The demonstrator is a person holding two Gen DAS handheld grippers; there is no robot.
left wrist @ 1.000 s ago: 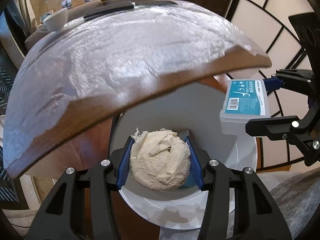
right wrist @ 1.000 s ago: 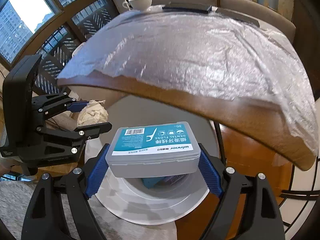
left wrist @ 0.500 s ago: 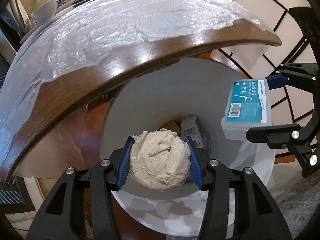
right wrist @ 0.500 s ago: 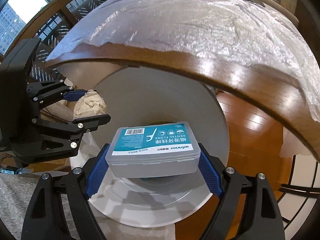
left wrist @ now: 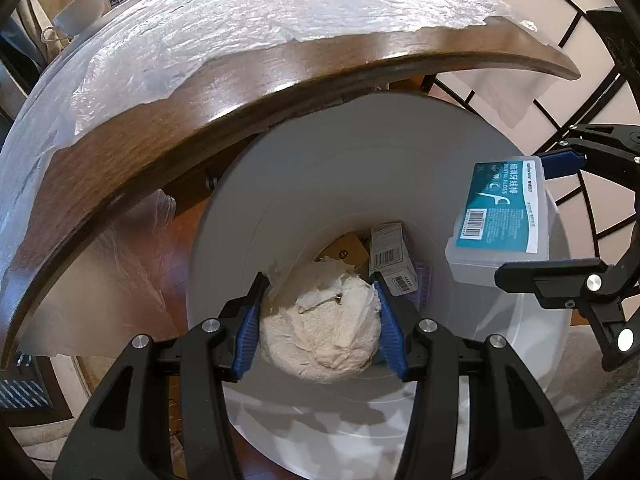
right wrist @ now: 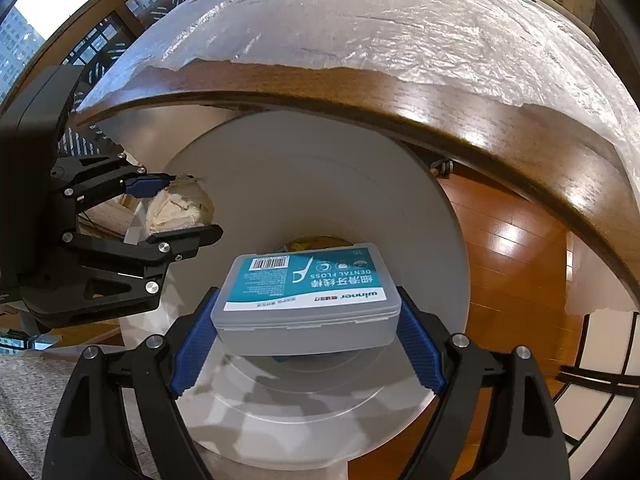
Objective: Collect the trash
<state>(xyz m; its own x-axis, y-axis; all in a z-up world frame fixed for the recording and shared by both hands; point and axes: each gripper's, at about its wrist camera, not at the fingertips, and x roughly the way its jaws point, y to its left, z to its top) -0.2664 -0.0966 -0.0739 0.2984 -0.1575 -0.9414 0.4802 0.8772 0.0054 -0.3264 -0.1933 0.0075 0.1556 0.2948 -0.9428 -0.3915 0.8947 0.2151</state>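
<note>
My left gripper point(left wrist: 320, 320) is shut on a crumpled paper ball point(left wrist: 320, 332) and holds it over the open mouth of a white round bin point(left wrist: 224, 248). My right gripper point(right wrist: 306, 320) is shut on a clear dental floss box point(right wrist: 306, 300) with a teal label, also over the bin point(right wrist: 400, 208). The floss box shows at the right of the left wrist view point(left wrist: 500, 220). The paper ball shows at the left of the right wrist view point(right wrist: 176, 208). Small boxes point(left wrist: 388, 256) lie at the bin's bottom.
A round wooden table edge point(left wrist: 200, 112), covered with clear plastic film point(left wrist: 240, 20), overhangs the bin just beyond both grippers. A white cup point(left wrist: 80, 12) stands on the table's far side. Wooden floor point(right wrist: 512, 248) lies to the right of the bin.
Both grippers have moved down below the table edge and tilted toward the bin, so its inside and the boxes at its bottom now show. Both grips are unchanged.
</note>
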